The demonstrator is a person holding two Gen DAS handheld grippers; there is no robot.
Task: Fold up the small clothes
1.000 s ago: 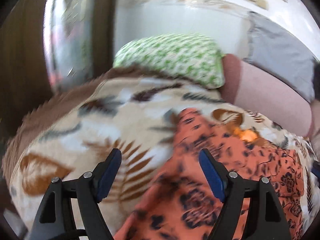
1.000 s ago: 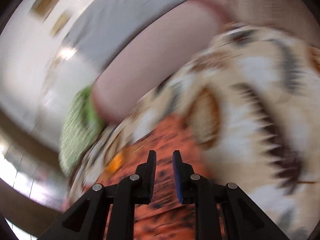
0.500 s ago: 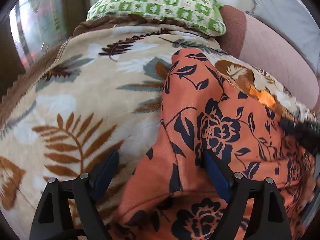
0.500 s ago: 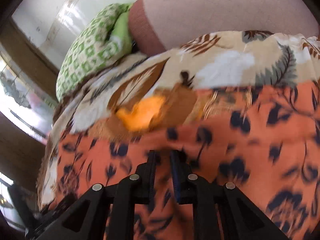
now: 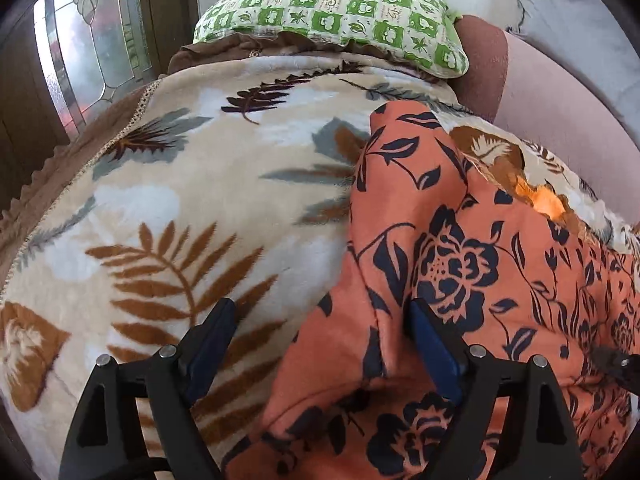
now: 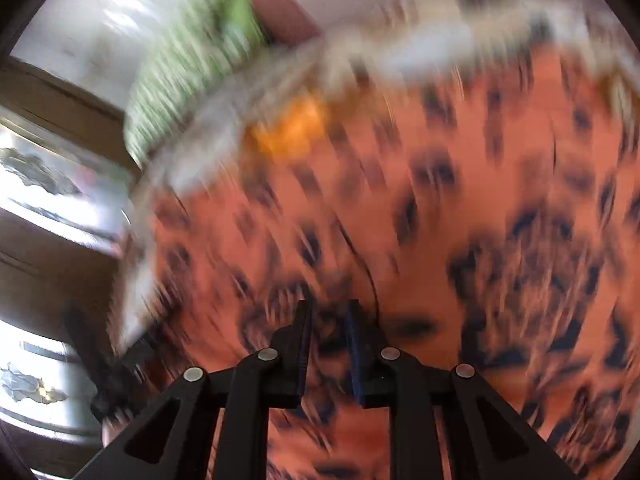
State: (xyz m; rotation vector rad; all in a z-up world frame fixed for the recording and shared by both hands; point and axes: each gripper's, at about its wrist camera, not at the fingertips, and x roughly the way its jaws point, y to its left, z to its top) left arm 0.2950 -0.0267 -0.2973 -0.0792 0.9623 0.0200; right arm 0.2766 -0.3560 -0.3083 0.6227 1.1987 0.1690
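Observation:
An orange garment with a dark floral print (image 5: 460, 260) lies spread on a beige leaf-patterned blanket (image 5: 180, 200). My left gripper (image 5: 320, 308) is open wide and low over the garment's left edge. Its left finger is over the blanket and its right finger rests against the cloth, with the folded edge lying loose between them. The right wrist view is blurred by motion. There my right gripper (image 6: 329, 307) is shut, close over the same garment (image 6: 460, 220), and I cannot tell whether it pinches any cloth. Its dark tip (image 5: 616, 364) shows at the right edge of the left wrist view.
A green-and-white checked pillow (image 5: 332, 12) lies at the far end of the blanket. A pink backrest (image 5: 552, 100) and a grey cushion (image 5: 580, 20) run along the right. A patterned glass door (image 5: 80, 52) stands on the left, beyond the blanket's brown frilled edge.
Both grippers dropped towards the garment. The left one tilted down, widened a little and then held still. The right one swung over the orange cloth and is still moving.

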